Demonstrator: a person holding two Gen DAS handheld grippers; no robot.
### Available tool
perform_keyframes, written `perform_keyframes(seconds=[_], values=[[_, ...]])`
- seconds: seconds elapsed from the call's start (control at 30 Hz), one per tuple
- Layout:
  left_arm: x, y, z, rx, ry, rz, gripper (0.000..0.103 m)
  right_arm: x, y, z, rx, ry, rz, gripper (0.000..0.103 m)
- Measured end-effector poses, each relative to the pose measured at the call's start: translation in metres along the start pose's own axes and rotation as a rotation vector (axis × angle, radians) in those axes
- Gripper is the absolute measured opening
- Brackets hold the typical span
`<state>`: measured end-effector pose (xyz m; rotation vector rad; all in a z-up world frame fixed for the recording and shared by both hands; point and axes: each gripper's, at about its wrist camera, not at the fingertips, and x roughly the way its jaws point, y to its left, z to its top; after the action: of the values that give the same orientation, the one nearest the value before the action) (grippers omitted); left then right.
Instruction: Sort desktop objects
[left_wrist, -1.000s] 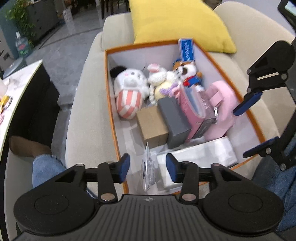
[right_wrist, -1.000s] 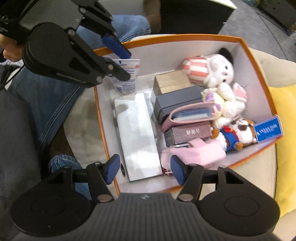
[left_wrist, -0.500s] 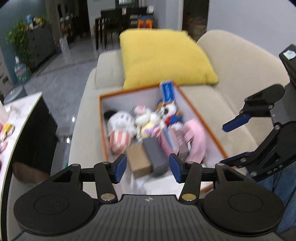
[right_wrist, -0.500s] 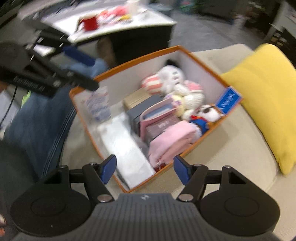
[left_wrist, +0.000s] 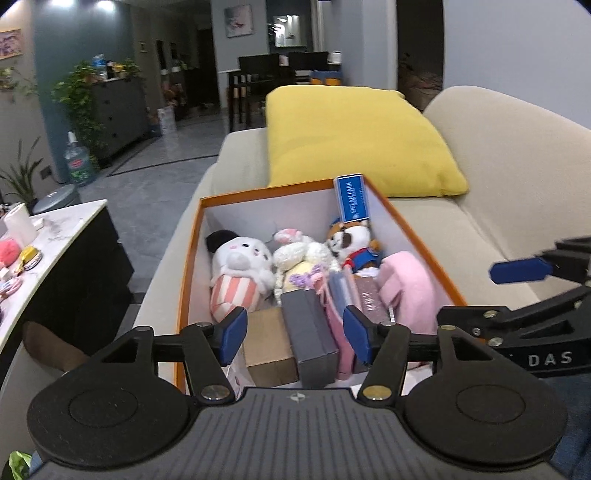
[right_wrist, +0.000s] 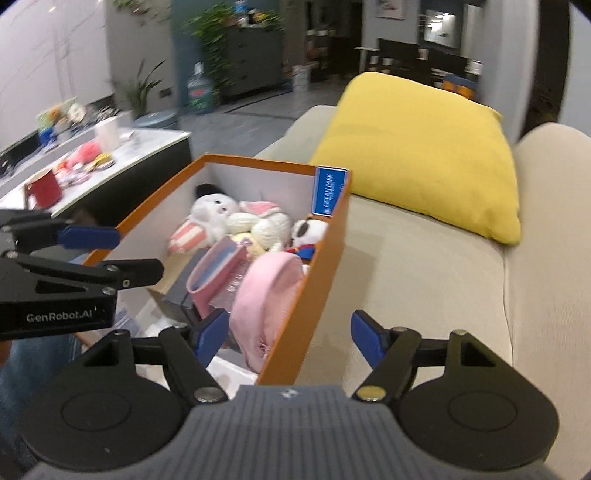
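An orange-rimmed box sits on a beige sofa, also in the right wrist view. It holds plush toys, a brown box, a dark grey box, pink items and a blue card. My left gripper is open and empty over the near end of the box. My right gripper is open and empty, its jaws either side of the box's near right wall. Each gripper shows in the other's view: the right one, the left one.
A yellow cushion lies on the sofa behind the box. A white-topped table to the left carries a red mug, a paper roll and small items. A person's jeans-clad legs are near the box.
Both grippers have tilted up and pulled back from looking down into the box to a lower, more level view along the sofa. Both stayed open and empty.
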<state>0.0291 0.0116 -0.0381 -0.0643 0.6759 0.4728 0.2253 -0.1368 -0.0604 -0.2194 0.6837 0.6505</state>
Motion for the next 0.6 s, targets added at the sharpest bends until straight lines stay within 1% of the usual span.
perform_keyframes(seconds=[0.07, 0.13, 0.17, 0.2, 0.3, 0.37, 0.43, 0.6], values=[[0.003, 0.0, -0.004, -0.004, -0.01, 0.022, 0.069, 0.003, -0.001, -0.005, 0.044, -0.015, -0.002, 0.078], [0.004, -0.002, -0.009, -0.008, -0.021, 0.04, 0.071, 0.007, -0.002, -0.01, 0.077, -0.028, -0.017, 0.078], [0.005, -0.002, -0.011, -0.01, -0.025, 0.046, 0.074, 0.009, -0.001, -0.013, 0.084, -0.035, -0.029, 0.079], [0.005, -0.002, -0.012, -0.011, -0.026, 0.05, 0.075, 0.009, 0.0, -0.016, 0.087, -0.041, -0.037, 0.079], [0.01, -0.003, -0.017, -0.021, -0.012, 0.056, 0.075, 0.012, 0.001, -0.024, 0.092, -0.054, -0.047, 0.079], [0.012, -0.003, -0.02, -0.026, -0.009, 0.059, 0.076, 0.015, 0.0, -0.029, 0.103, -0.053, -0.045, 0.08], [0.012, -0.005, -0.023, -0.015, -0.024, 0.074, 0.078, 0.018, 0.0, -0.032, 0.11, -0.05, -0.033, 0.08], [0.013, -0.012, -0.026, 0.016, -0.027, 0.091, 0.081, 0.023, 0.002, -0.037, 0.102, -0.043, -0.015, 0.08]])
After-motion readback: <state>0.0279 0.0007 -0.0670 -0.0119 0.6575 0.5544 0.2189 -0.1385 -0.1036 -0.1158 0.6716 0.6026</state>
